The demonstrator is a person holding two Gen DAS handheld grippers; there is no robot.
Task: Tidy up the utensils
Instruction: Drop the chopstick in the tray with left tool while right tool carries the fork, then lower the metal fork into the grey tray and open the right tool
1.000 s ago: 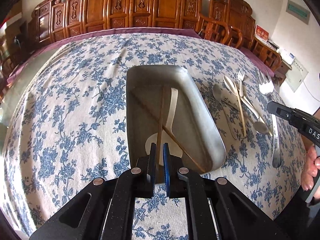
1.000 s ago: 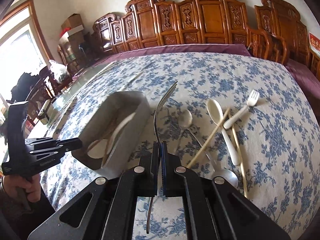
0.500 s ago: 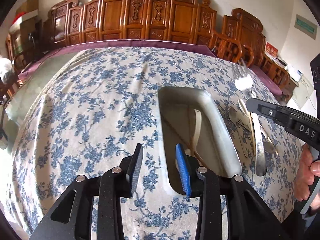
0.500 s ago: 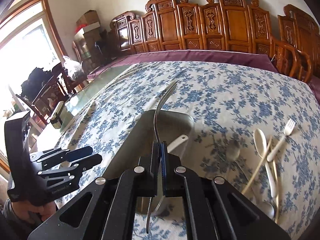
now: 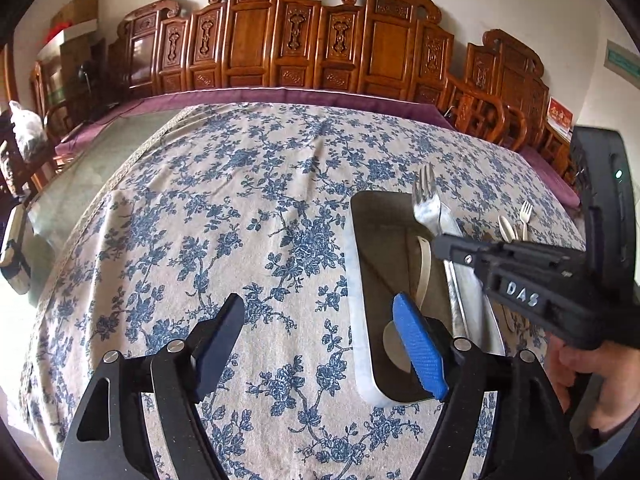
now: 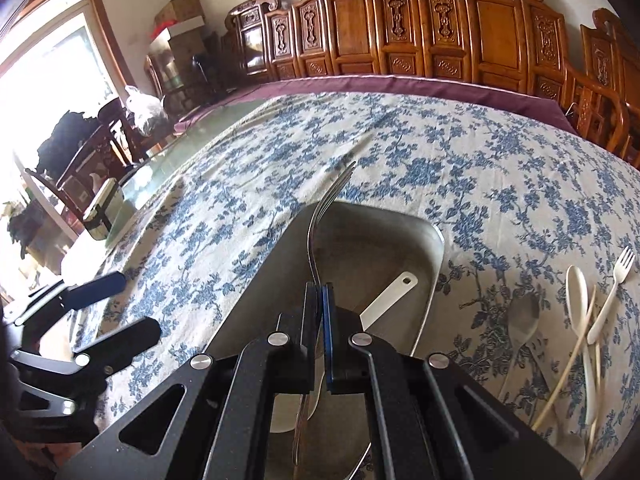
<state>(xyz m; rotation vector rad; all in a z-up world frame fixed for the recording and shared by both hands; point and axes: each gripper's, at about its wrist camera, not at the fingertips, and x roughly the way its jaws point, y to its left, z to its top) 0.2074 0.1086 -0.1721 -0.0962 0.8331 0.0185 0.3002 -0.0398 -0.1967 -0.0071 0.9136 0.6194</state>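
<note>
The right gripper [image 6: 319, 300] is clamped tight on a metal fork [image 6: 316, 236], gripping it partway along the handle with the tines pointing up and away and the rest of the handle hanging down below the pads. It holds the fork over a metal tray [image 6: 434, 264] that sits on the worktop [image 6: 460, 168] (a table under a blue-flowered cloth). In the left wrist view the same fork [image 5: 430, 204] stands above the tray's [image 5: 358, 312] right side, pinched in the right gripper [image 5: 440, 244], with the person's hand [image 5: 592, 376] wrapped round that tool's grip.

The left gripper [image 5: 320, 336] has just been opening and its jaws now stand wide apart with nothing between them; one finger hangs over the bare cloth, the blue-padded one over the tray's near end. From the right wrist view it [image 6: 116, 308] shows at the left, beside the tray and clear of it.

Inside the tray lies a white spatula [image 6: 390, 294], its handle end with the hole pointing toward the far right corner. Out on the cloth to the right of the tray sits a loose cluster of utensils: a white spoon [image 6: 576, 300], a white fork [image 6: 616, 280], a metal spoon [image 6: 524, 316] and pale chopsticks [image 6: 568, 360] lying across them.
</note>
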